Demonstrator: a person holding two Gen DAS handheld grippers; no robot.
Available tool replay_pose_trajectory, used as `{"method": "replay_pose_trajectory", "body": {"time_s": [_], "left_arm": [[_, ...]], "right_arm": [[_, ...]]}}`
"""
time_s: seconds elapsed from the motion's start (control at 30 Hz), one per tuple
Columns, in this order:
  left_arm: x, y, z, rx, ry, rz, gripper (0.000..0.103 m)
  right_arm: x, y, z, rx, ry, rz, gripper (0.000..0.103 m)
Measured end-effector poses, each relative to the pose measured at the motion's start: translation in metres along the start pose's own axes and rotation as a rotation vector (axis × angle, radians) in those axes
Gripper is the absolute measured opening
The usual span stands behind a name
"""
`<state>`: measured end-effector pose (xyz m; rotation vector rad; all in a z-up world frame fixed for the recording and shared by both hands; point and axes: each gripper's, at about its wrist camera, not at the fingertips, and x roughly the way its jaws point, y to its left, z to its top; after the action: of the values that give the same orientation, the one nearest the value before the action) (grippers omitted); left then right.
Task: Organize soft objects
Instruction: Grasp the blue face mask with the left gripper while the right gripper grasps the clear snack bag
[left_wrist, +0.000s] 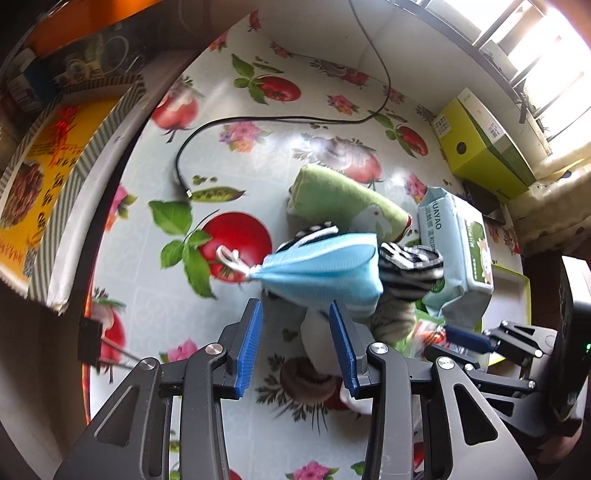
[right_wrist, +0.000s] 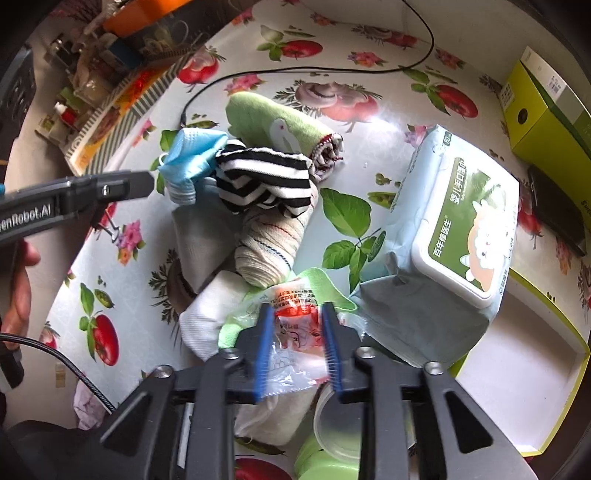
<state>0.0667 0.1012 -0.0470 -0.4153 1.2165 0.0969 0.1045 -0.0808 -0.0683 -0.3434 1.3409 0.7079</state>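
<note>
A blue face mask (left_wrist: 321, 269) (right_wrist: 192, 155) lies on top of a pile of soft things. My left gripper (left_wrist: 295, 308) (right_wrist: 146, 181) stands open just short of it, with nothing between its pads. The pile holds a rolled green towel (left_wrist: 343, 199) (right_wrist: 273, 125), a black-and-white striped sock (left_wrist: 410, 266) (right_wrist: 262, 177), a beige rolled cloth (right_wrist: 273, 251) and a white cloth (right_wrist: 207, 325). My right gripper (right_wrist: 296, 308) (left_wrist: 465, 336) is shut on a clear plastic packet with red print (right_wrist: 295, 325), lying over a green cloth (right_wrist: 317, 284).
A wet-wipes pack (right_wrist: 450, 236) (left_wrist: 458, 251) leans against an open yellow-green tray (right_wrist: 535, 369). A black cable (left_wrist: 258, 120) crosses the flowered tablecloth. A green box (left_wrist: 480, 147), a dark phone (right_wrist: 554, 210), a binder clip (right_wrist: 110, 229) and a green lidded tub (right_wrist: 332, 443) are around.
</note>
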Motion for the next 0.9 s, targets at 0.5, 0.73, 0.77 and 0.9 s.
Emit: {"method": "replay_pose_trajectory", "body": {"time_s": [0.5,0.73,0.77,0.9], "left_arm": [[0.022,-0.019,0.024,0.127,-0.004,-0.053,0.039],[0.032,-0.023,0.033,0.167,-0.011,-0.044,0.025],[0.034,-0.024,0.033,0.172,-0.003,-0.04,0.012],[0.036,-0.024,0.032,0.178,-0.008,-0.049,0.0]], "right_arm": [[-0.012,-0.002,-0.004,0.005,-0.024,0.011,0.017],[-0.015,-0.001,-0.006,0.006,-0.031,0.015,0.017],[-0.015,-0.001,-0.006,0.006,-0.032,0.016,0.017],[-0.018,-0.002,-0.006,0.008,-0.04,0.016,0.017]]}}
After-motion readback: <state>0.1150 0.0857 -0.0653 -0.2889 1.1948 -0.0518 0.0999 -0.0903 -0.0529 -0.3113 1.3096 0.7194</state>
